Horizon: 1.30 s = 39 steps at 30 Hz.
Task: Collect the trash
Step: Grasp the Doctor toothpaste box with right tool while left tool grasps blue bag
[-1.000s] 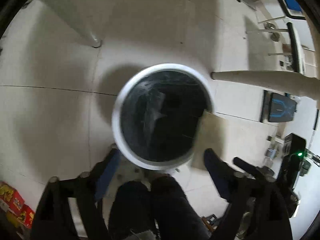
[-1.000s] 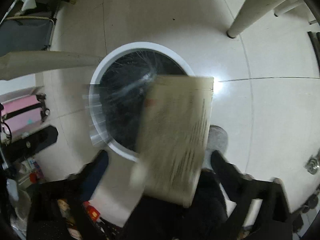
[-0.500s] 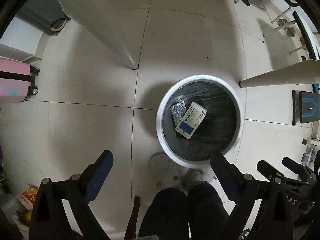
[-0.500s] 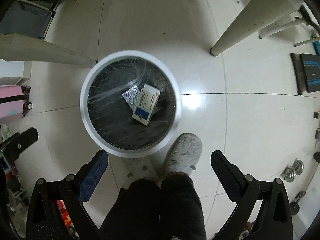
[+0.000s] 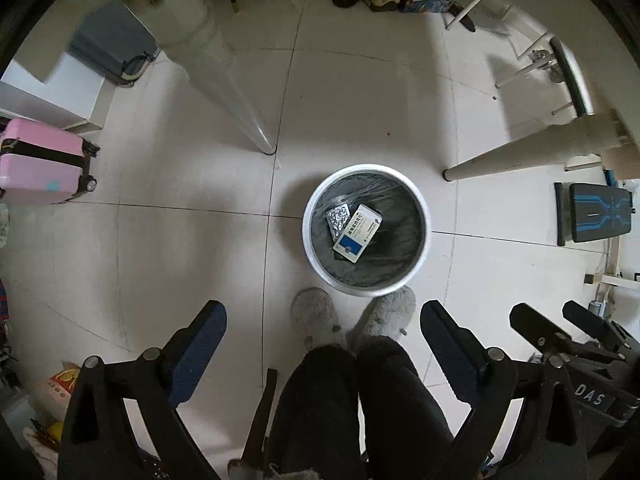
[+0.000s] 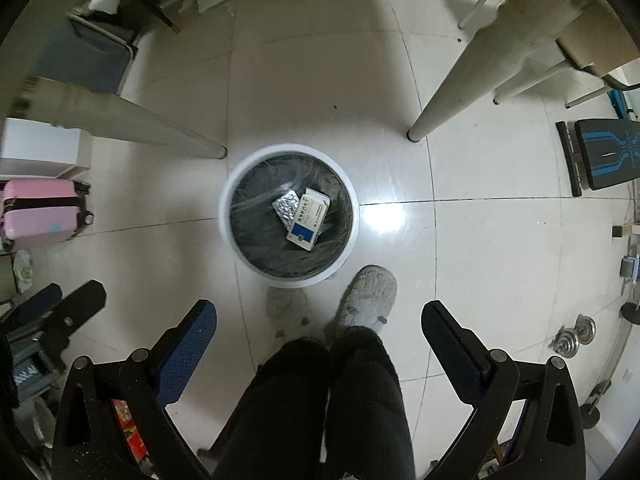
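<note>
medicine box point(image 5: 357, 233) lies in the bin point(image 5: 366, 172), well beyond both grippers' spread, empty fingers point(image 5: 202, 340).

Below you, the floor tiles point(image 6: 304, 92) are glossy and throw back a bright glare. The trash bin point(image 5: 309, 248) has a smooth white plastic rim, lined with a thin, crinkled, shiny black bag point(image 5: 400, 240). Inside lie a silvery foil blister pack point(image 6: 286, 206) and a smooth paperboard medicine box point(image 6: 309, 224). Your slippers point(image 5: 312, 312) look fuzzy grey cloth. The pink suitcase point(image 5: 36, 168) has a smooth hard shell.
</note>
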Each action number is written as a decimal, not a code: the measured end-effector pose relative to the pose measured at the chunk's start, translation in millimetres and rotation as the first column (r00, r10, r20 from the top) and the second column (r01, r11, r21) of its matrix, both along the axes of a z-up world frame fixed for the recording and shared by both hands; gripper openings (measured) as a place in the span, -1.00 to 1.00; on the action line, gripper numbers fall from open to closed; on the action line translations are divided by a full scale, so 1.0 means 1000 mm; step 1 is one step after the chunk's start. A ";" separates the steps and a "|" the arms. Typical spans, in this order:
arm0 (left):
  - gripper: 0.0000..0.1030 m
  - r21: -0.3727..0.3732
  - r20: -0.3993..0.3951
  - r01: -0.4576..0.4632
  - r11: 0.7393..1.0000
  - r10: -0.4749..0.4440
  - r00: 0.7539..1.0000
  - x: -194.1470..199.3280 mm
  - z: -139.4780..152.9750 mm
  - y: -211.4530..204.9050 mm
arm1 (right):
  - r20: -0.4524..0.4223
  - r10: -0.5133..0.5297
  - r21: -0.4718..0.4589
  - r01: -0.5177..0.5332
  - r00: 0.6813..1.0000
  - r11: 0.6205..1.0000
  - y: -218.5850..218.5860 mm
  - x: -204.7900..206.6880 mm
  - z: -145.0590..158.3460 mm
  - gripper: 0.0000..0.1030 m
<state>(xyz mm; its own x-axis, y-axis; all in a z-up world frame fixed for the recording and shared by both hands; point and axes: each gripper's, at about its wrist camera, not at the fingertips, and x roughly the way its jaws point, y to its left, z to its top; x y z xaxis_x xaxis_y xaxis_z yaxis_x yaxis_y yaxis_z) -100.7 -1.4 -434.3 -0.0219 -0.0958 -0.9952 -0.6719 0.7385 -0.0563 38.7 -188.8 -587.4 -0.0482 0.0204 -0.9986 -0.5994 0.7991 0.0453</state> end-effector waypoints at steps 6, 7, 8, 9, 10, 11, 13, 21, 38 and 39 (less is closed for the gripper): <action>0.92 0.058 0.121 -0.008 0.998 0.001 0.993 -0.004 0.067 0.000 | 0.008 0.010 0.028 -0.010 1.000 1.000 -0.003 -0.014 0.087 1.00; 0.92 0.065 0.125 -0.008 0.998 -0.001 0.992 -0.005 0.079 0.002 | 0.007 0.009 0.035 -0.009 1.000 0.999 -0.004 -0.016 0.103 1.00; 0.92 0.072 0.135 -0.007 0.997 -0.003 0.991 -0.007 0.093 0.003 | 0.007 0.006 0.043 -0.006 1.000 0.999 -0.004 -0.018 0.117 1.00; 0.92 0.078 0.142 -0.008 0.997 -0.003 0.990 -0.007 0.101 0.004 | 0.007 0.003 0.053 -0.004 1.000 0.999 -0.003 -0.019 0.130 1.00; 0.92 0.093 0.151 -0.013 0.996 -0.002 0.989 -0.006 0.116 0.006 | 0.008 -0.001 0.069 0.001 1.000 0.998 -0.002 -0.019 0.146 1.00; 0.92 0.103 0.163 -0.018 0.995 0.001 0.987 -0.004 0.127 0.008 | 0.011 -0.008 0.085 0.007 1.000 0.996 0.000 -0.018 0.161 1.00; 0.92 0.088 0.120 -0.015 0.996 0.005 0.993 0.003 0.149 0.015 | 0.017 -0.025 0.125 0.023 1.000 0.992 0.005 -0.014 0.191 1.00; 0.92 0.166 0.244 -0.102 0.981 0.059 0.968 0.086 0.210 0.074 | 0.116 -0.085 0.256 0.053 0.990 0.965 0.034 0.065 0.298 1.00; 0.92 0.215 0.028 -0.328 0.920 0.330 0.943 0.280 0.129 0.148 | 0.247 0.586 -0.297 -0.516 0.772 0.804 0.239 0.398 0.266 1.00; 0.92 0.205 0.009 -0.343 0.917 0.348 0.937 0.283 0.119 0.151 | 0.227 0.631 -0.327 -0.552 0.742 0.767 0.251 0.407 0.254 1.00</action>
